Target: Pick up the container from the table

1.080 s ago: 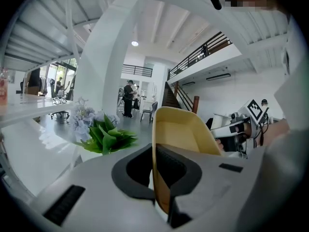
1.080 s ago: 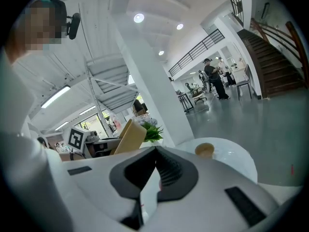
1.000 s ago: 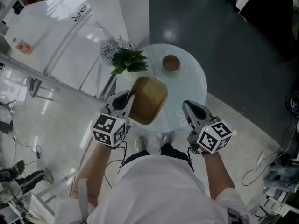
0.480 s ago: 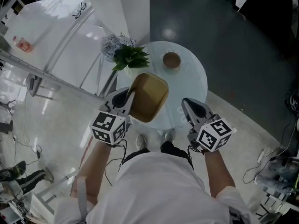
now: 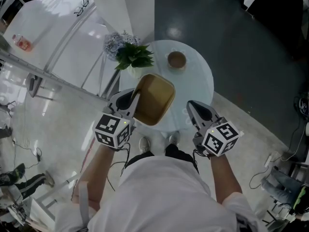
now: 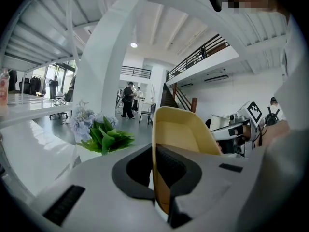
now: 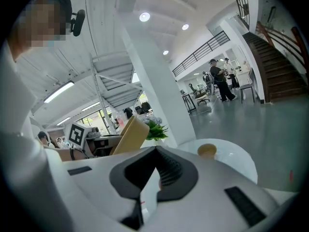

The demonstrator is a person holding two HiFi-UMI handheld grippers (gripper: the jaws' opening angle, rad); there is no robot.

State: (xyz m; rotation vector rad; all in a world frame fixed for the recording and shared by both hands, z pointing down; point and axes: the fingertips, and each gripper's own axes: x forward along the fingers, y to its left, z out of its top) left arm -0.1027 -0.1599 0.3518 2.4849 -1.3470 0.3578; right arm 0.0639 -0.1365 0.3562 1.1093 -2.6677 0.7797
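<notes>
A tan, rounded-square container (image 5: 154, 99) hangs tilted above the round white table (image 5: 199, 83). My left gripper (image 5: 131, 103) is shut on its near left rim. In the left gripper view the container's wall (image 6: 186, 134) stands on edge between the dark pads of the left gripper (image 6: 155, 151). My right gripper (image 5: 197, 112) hovers over the table's near right edge, shut and holding nothing. From the right gripper view the container (image 7: 127, 137) shows at the left, beyond the closed right gripper (image 7: 155, 151).
A potted green plant with pale flowers (image 5: 129, 56) stands at the table's far left edge. A small brown bowl (image 5: 176, 60) sits at the far side. Dark floor lies to the right, and a white stair structure (image 5: 58, 37) to the left.
The container stays in my left gripper and has shifted only slightly away from me. The right gripper has hardly moved.
</notes>
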